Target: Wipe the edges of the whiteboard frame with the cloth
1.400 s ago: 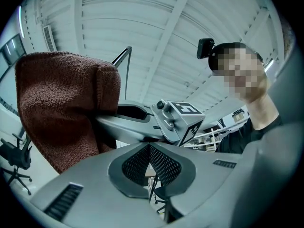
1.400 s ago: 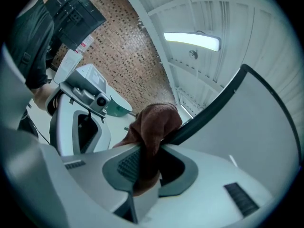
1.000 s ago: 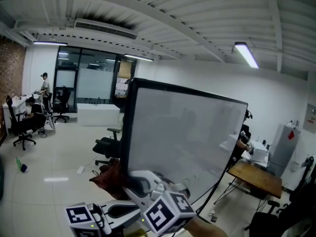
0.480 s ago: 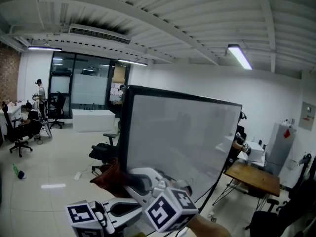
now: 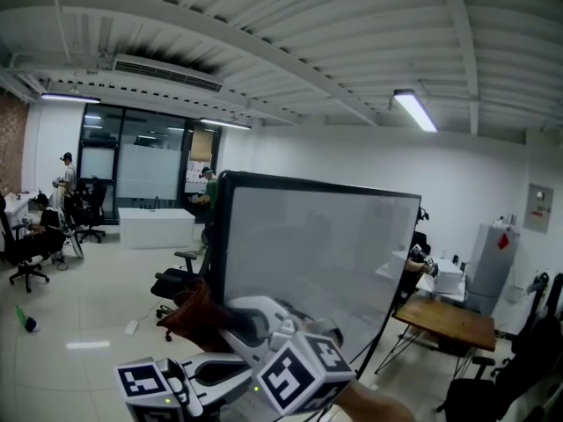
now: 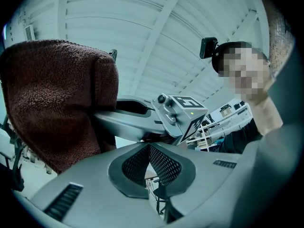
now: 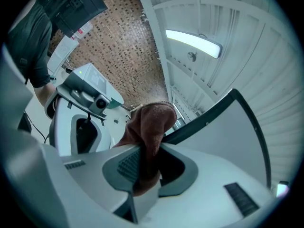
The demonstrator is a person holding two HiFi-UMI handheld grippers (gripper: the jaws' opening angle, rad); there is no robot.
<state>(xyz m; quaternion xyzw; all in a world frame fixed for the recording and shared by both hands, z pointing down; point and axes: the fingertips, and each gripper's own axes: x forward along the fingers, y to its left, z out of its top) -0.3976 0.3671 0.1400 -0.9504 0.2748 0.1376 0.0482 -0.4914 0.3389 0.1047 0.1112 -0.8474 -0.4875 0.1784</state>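
Head view faces the whiteboard (image 5: 308, 253), close; both gripper views aim upward, sharing the cloth (image 6: 57, 99), ten o'clock in left's.

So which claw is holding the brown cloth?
The right claw: the cloth is pinched between its jaws. The left claw is shut with nothing in it.
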